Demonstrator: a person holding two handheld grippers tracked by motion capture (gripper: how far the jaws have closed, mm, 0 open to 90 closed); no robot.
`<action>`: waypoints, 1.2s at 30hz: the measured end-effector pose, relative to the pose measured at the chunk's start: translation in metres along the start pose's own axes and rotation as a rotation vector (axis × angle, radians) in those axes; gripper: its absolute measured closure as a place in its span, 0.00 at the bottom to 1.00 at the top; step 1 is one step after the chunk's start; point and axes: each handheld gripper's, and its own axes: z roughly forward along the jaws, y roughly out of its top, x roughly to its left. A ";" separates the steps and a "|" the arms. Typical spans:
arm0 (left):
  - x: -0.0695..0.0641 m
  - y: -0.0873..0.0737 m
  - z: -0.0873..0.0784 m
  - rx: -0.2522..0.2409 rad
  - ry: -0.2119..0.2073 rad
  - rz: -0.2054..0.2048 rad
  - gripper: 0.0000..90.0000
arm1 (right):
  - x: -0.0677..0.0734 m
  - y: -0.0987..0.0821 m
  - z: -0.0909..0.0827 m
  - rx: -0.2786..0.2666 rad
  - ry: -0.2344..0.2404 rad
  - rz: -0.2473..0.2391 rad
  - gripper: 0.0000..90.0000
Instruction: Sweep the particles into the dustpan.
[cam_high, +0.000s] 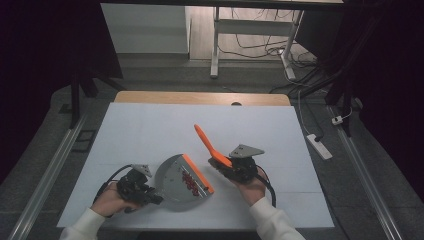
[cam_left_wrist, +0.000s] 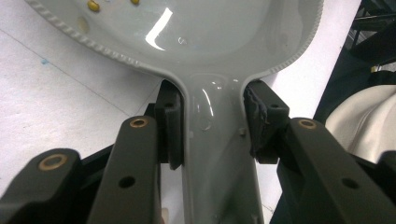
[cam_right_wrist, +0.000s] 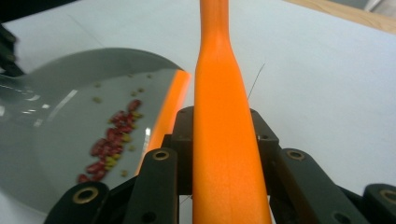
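A grey dustpan (cam_high: 175, 186) with an orange front lip (cam_high: 198, 174) sits near the table's front edge and holds several red and yellow beans (cam_high: 190, 181). My left gripper (cam_high: 152, 196) is shut on the dustpan's grey handle (cam_left_wrist: 217, 144), its pads pressing both sides, as the left gripper view (cam_left_wrist: 214, 125) shows. My right gripper (cam_high: 225, 166) is just right of the pan, shut on an orange tool handle (cam_high: 206, 144) that slants up and away to the left. In the right gripper view the handle (cam_right_wrist: 223, 140) runs between the jaws (cam_right_wrist: 223, 135), with the pan (cam_right_wrist: 60, 116) and beans (cam_right_wrist: 109, 145) at left.
A white sheet (cam_high: 150, 130) covers the table, with a bare wooden strip (cam_high: 200, 97) along the far edge. A white power strip (cam_high: 320, 146) lies on the floor at right. Desk legs and cables stand beyond the table. A white sleeve (cam_left_wrist: 359, 116) shows beside the left gripper.
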 end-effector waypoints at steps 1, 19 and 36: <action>0.000 0.000 0.000 -0.001 0.001 0.001 0.68 | -0.002 -0.001 0.001 0.004 -0.002 0.002 0.78; 0.001 0.001 0.002 -0.004 -0.005 -0.001 0.68 | 0.016 0.007 0.054 0.080 0.042 -0.024 0.78; 0.001 -0.002 0.004 -0.025 -0.008 -0.007 0.68 | -0.003 0.009 0.003 -0.046 0.015 0.031 0.78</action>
